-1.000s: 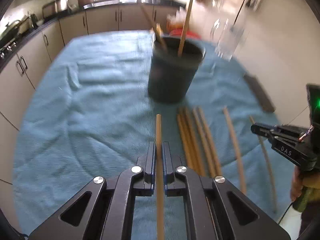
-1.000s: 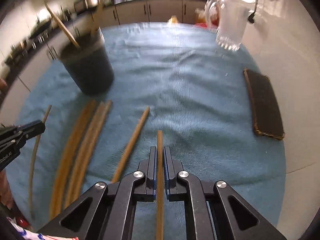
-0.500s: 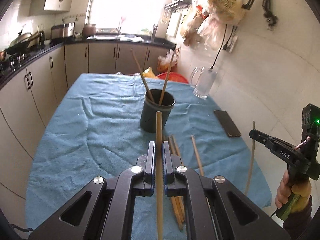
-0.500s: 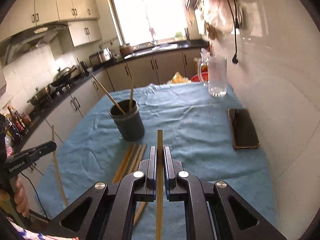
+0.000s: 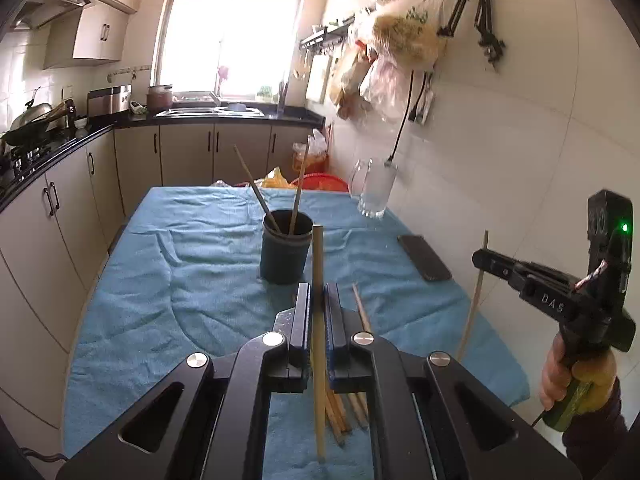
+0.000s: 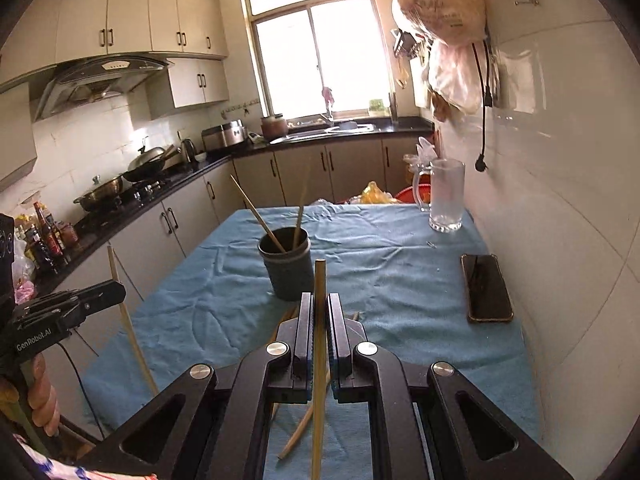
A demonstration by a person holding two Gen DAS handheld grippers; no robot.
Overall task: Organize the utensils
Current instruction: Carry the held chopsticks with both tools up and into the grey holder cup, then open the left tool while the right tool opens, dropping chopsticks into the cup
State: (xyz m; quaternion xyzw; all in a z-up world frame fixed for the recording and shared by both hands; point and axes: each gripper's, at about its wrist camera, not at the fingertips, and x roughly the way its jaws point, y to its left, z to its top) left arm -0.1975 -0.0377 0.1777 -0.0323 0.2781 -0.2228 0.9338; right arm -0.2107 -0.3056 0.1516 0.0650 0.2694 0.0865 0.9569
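A dark cup [image 5: 285,249] stands mid-table with two chopsticks leaning in it; it also shows in the right wrist view [image 6: 287,265]. My left gripper [image 5: 317,297] is shut on a wooden chopstick [image 5: 318,264], held upright, raised above the table short of the cup. My right gripper [image 6: 319,307] is shut on another chopstick [image 6: 319,280], also raised. Each gripper shows in the other's view, the right one [image 5: 486,258] and the left one [image 6: 114,290]. Several loose chopsticks [image 5: 344,408] lie on the blue cloth [image 5: 200,280] beneath my grippers.
A black phone [image 6: 485,287] lies at the table's right side near the white wall. A glass mug [image 6: 446,196] stands at the far right corner. Kitchen cabinets and a stove counter [image 6: 132,196] run along the left.
Both grippers have risen from low over the cloth to well above the table, each carrying its chopstick, tilting to a level view. The cup now sits lower and farther in both views.
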